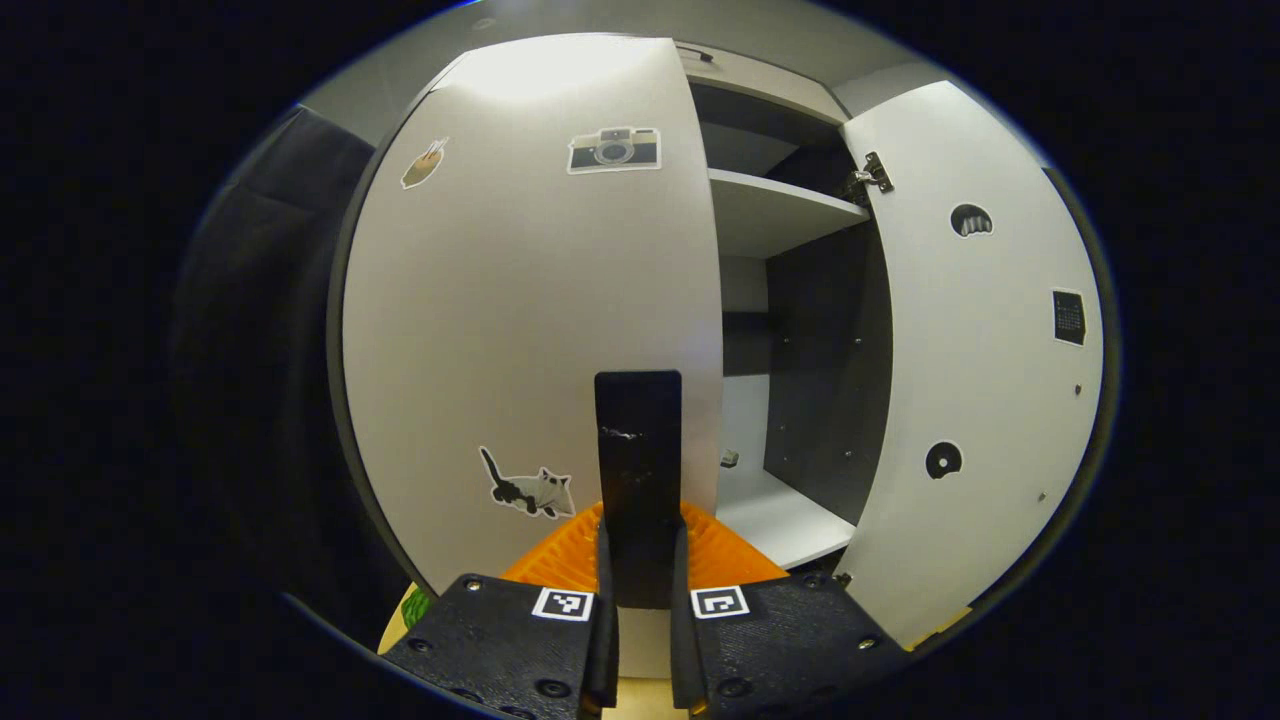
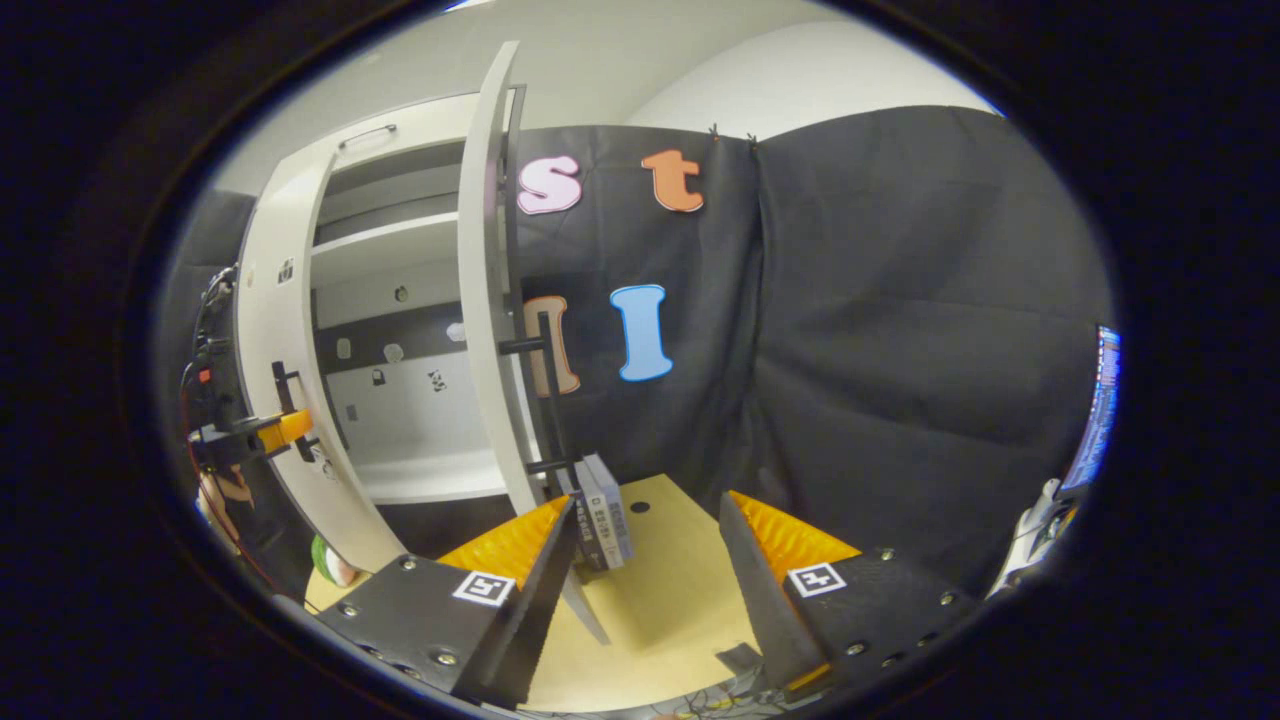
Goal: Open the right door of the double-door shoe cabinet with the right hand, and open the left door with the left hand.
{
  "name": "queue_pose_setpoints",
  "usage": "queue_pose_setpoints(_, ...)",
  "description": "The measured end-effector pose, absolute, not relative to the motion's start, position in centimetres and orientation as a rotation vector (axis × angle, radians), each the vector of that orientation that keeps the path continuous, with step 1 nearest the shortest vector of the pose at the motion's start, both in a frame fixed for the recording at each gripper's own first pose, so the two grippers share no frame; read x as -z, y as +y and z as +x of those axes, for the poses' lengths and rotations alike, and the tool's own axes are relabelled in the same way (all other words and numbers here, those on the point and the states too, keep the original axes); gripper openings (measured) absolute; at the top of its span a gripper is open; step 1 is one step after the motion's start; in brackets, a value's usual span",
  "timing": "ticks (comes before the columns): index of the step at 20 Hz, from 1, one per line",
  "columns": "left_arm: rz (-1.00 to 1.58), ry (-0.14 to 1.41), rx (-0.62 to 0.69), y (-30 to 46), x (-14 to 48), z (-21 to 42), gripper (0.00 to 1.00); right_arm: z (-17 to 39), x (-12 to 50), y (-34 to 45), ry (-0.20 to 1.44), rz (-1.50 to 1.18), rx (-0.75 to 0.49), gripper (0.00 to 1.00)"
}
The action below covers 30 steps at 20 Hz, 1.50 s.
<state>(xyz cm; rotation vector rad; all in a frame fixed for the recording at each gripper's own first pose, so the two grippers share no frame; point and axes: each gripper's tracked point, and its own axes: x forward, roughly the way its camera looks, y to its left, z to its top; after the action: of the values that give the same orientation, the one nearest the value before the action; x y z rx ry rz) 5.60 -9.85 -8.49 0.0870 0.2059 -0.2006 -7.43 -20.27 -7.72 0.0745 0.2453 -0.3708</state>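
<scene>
Two doors, one cabinet. Right door (image 1: 985, 340): swung wide, inner face showing, off to the right of the left gripper (image 1: 640, 600); shelves (image 1: 770, 205) exposed between the doors. Left door (image 1: 530, 300): directly ahead of the left gripper, whose fingers pinch its upright handle (image 1: 638, 450) from both sides, evidently to pull it outward; door looks only slightly ajar. Right gripper (image 2: 650, 560): jaws spread, holding nothing, the right door's edge just left of its left finger, its handle (image 2: 545, 400) beyond. Judged: right door done, left door in hand.
</scene>
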Motion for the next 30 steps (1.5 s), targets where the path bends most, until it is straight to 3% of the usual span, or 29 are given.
queue_pose_setpoints(16, 0.094, 0.234, 0.18, -5.5, 7.2, -0.8, 0.22, -4.4, 8.2, -19.0, 0.244, 0.113, 0.291, 0.84)
queue_pose_setpoints(24, 0.108, 0.247, 0.092, -1.5, 6.5, -3.9, 0.21, -2.4, 8.4, -17.1, 0.237, 0.139, 0.235, 0.84)
queue_pose_setpoints(25, 0.105, 0.247, 0.084, -1.2, 6.3, -4.1, 0.17, -2.4, 8.4, -16.9, 0.237, 0.139, 0.231, 0.84)
queue_pose_setpoints(26, 0.104, 0.247, 0.079, -0.9, 6.3, -4.3, 0.17, -2.4, 8.5, -16.8, 0.239, 0.137, 0.228, 0.77)
queue_pose_setpoints(28, 0.107, 0.249, 0.073, -0.5, 6.2, -4.5, 0.17, -2.3, 8.7, -16.6, 0.242, 0.129, 0.223, 0.77)
queue_pose_setpoints(29, 0.112, 0.251, 0.07, -0.2, 6.2, -4.7, 0.15, -2.4, 8.8, -16.5, 0.244, 0.124, 0.226, 0.84)
queue_pose_setpoints(30, 0.114, 0.253, 0.068, 0.0, 6.2, -4.8, 0.16, -2.4, 8.8, -16.6, 0.243, 0.121, 0.228, 0.84)
